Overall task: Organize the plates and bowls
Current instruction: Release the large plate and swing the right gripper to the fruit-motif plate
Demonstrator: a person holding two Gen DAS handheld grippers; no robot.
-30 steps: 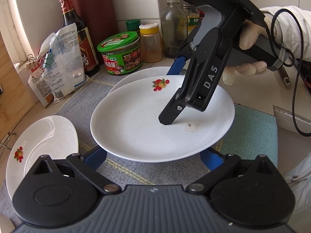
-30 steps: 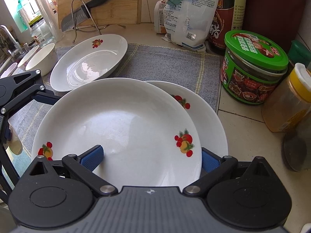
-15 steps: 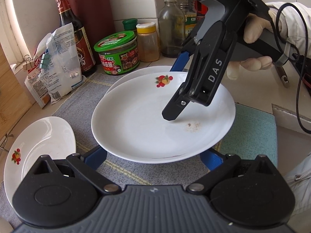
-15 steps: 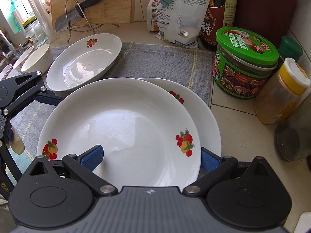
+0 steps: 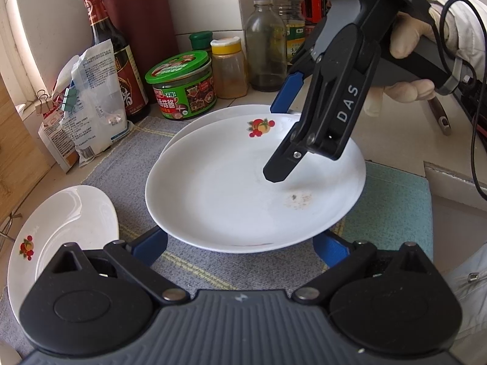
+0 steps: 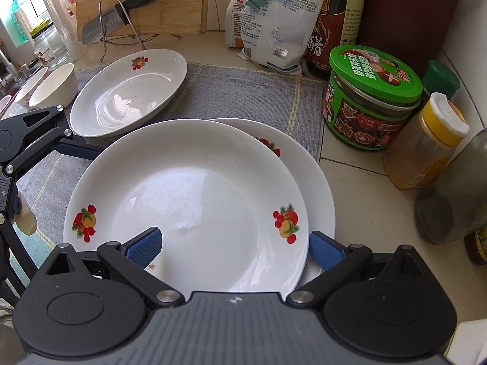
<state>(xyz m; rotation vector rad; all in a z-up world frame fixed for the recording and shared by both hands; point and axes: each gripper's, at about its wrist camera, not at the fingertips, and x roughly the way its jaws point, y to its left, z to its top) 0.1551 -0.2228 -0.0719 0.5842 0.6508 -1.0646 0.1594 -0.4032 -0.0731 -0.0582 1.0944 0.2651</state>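
A white plate with fruit prints is held above a second white plate lying on the grey mat; it overlaps that one, shifted off centre. It also shows in the right wrist view, over the lower plate. My right gripper is wide apart at the plate's rim, one finger above the plate, one beside it; its fingers show over the plate. My left gripper is open with the plate's near edge between its blue pads. A third, deeper plate lies to the left on the mat.
A green-lidded jar, a yellow-capped jar, sauce bottles and a clipped bag line the wall. Bowls sit far left. A knife on a rack leans on a cutting board. A teal cloth lies right.
Both grippers and the held plate have moved slightly toward the lower plate and the jars; the view has drawn closer. The overlap of the two plates has grown.
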